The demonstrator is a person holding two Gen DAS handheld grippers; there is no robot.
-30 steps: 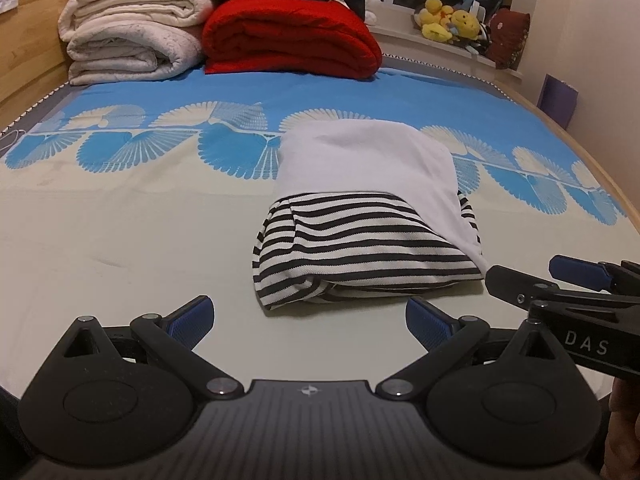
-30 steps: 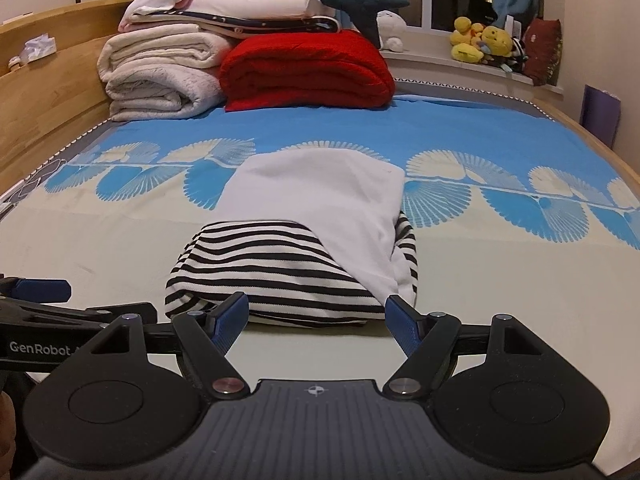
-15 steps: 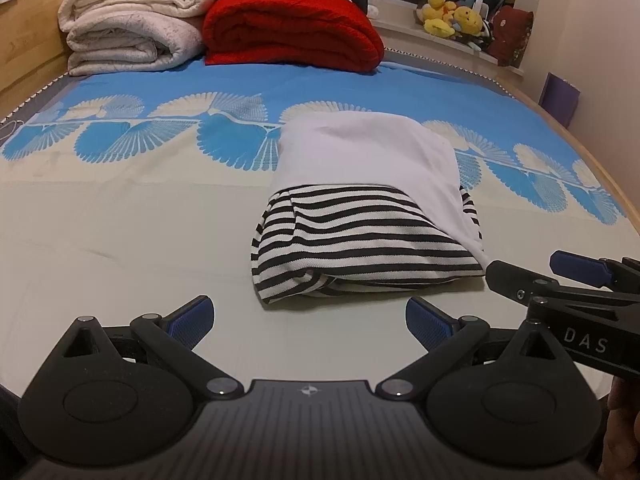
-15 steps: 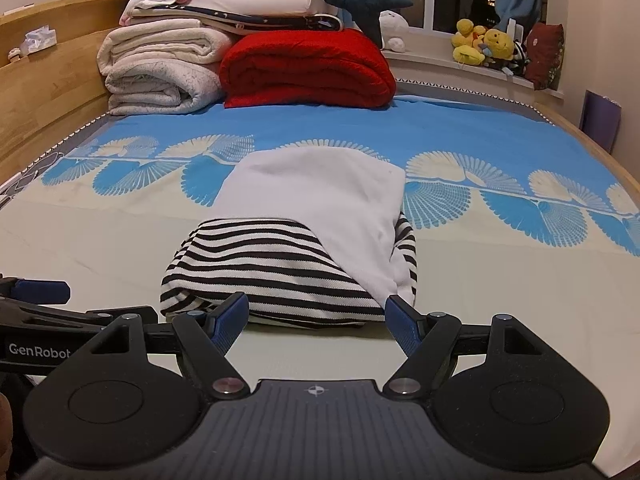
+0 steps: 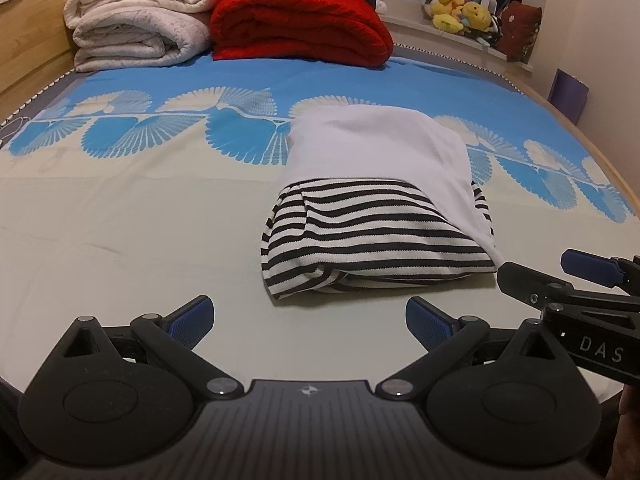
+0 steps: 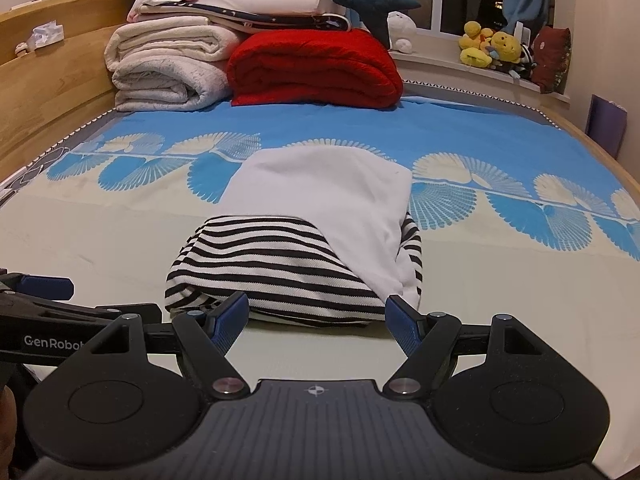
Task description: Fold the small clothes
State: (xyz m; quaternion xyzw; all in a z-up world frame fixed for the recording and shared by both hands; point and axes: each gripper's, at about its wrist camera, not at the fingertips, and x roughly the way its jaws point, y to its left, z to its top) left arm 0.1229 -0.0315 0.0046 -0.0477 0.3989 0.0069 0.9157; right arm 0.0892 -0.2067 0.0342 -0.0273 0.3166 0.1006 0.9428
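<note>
- Striped garment lies folded on the bed, about midway across and toward the near edge, with a white garment laid over its far half and trailing down its right side. The bundle looks compact, so you are probably at or near the end of this fold.
- Your left tool sits low over the sheet, just short of the bundle's near-left corner. Its blue pads are spread wide and grip nothing. That low, level pose suits sliding a pad under the folded edge if you mean to tidy or lift it.
- Your right tool is squared up to the near edge of the striped garment, its pads also spread wide with no cloth between them. The left pad looks very close to the fabric or just touching it; you cannot tell which from here.
- The two tools flank the bundle's near side, so you could pinch both near corners together.
- Against the headboard at the far left corner of the bed is a stack of pale blankets, with a red blanket just beside it on the right, well apart from your work.
- On the window ledge at far right sit yellow plush toys.
- No basket, box or other container shows in either view.
</note>
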